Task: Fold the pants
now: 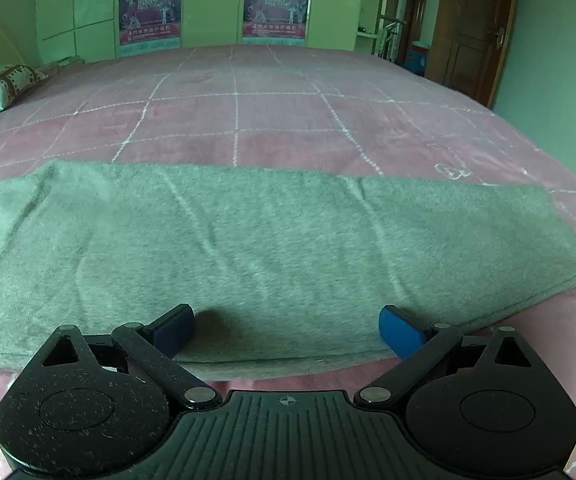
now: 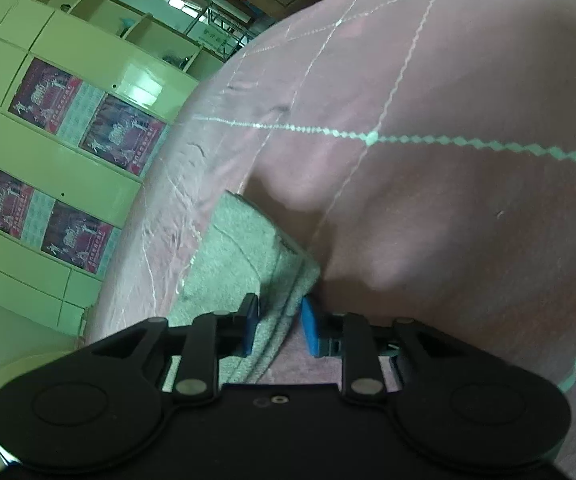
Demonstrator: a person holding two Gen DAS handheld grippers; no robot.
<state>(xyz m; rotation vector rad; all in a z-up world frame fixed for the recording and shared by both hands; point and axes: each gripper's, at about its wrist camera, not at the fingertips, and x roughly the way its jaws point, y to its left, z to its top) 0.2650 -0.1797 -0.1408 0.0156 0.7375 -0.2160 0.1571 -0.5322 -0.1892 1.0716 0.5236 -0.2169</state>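
Left wrist view: left tool (image 1: 286,326) gapes above the pants (image 1: 268,240); right tool (image 2: 279,326) pinches their end (bed (image 1: 248,100) beneath). Next, grab and fold.

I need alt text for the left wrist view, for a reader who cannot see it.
Grey pants lie flat across a pink quilted bed cover, folded into a long band. The left gripper hovers at their near edge, jaws wide open and empty. Green wardrobes with posters stand behind the bed.
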